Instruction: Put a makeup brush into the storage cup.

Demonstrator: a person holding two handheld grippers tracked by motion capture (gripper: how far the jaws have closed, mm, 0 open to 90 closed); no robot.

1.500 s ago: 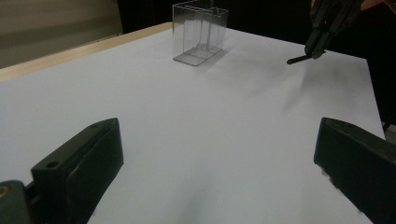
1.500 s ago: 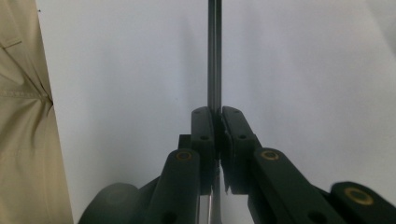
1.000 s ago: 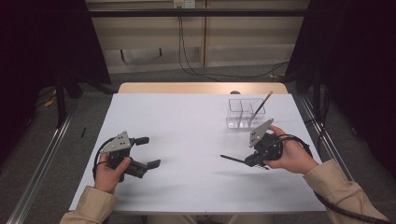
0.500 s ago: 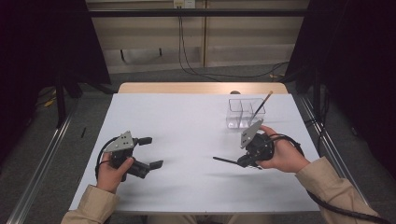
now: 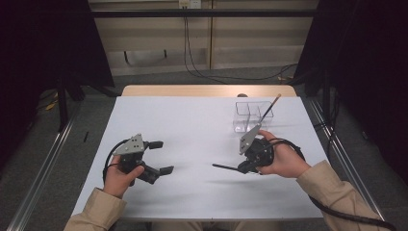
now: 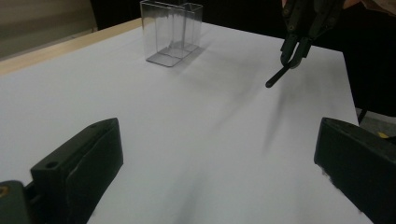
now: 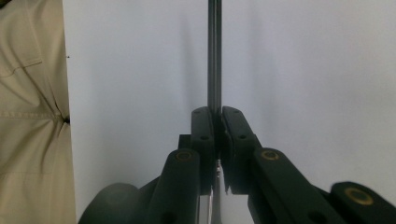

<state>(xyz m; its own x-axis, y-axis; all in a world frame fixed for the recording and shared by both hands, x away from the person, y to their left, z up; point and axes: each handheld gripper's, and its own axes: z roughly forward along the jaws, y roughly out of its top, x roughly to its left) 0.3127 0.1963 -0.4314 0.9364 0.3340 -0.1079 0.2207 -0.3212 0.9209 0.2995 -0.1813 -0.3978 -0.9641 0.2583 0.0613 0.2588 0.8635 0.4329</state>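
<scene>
The right gripper (image 5: 239,168) has its jaws clamped tight on a thin black stick (image 5: 225,167), gripping it near one end; in the right gripper view the stick (image 7: 214,51) runs straight out ahead from between the pads. The left gripper (image 5: 159,157) stands wide apart with nothing between its jaws, held low over the white table (image 5: 192,125).

Against the frame one second ago, the right gripper has shifted left and toward the person, away from the clear plastic divided container (image 5: 248,114). The left gripper is unchanged.

The stick projects leftward from the right gripper, above the table. A second slim stick (image 5: 269,108) leans in the container.
</scene>
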